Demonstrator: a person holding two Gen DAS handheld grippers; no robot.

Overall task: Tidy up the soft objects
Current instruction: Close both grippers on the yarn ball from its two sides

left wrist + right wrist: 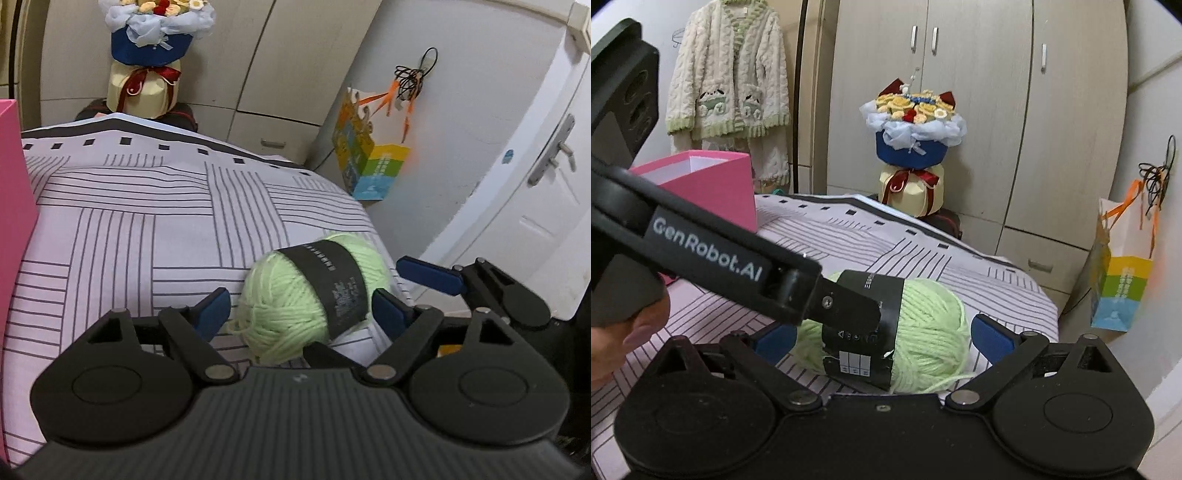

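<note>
A ball of light green yarn [284,295] with a black paper band lies on the striped bedspread [129,221], near the bed's right edge. My left gripper [301,308] stands open astride it, with a blue pad [214,308] on each side; the left pad shows a thin gap. In the right wrist view the yarn [931,332] sits between the blue pads of my open right gripper [884,338], which do not press on it. The left gripper's arm [709,254] crosses in from the left, one finger [849,306] over the band. One right finger [430,275] reaches just past the yarn's right end.
An open pink box [713,184] stands on the bed at the left. A wrapped bouquet [912,147] sits beyond the bed before the wardrobe [979,92]. A colourful paper bag [1119,288] hangs right, near a white door [535,166]. A hand [628,332] grips the left tool.
</note>
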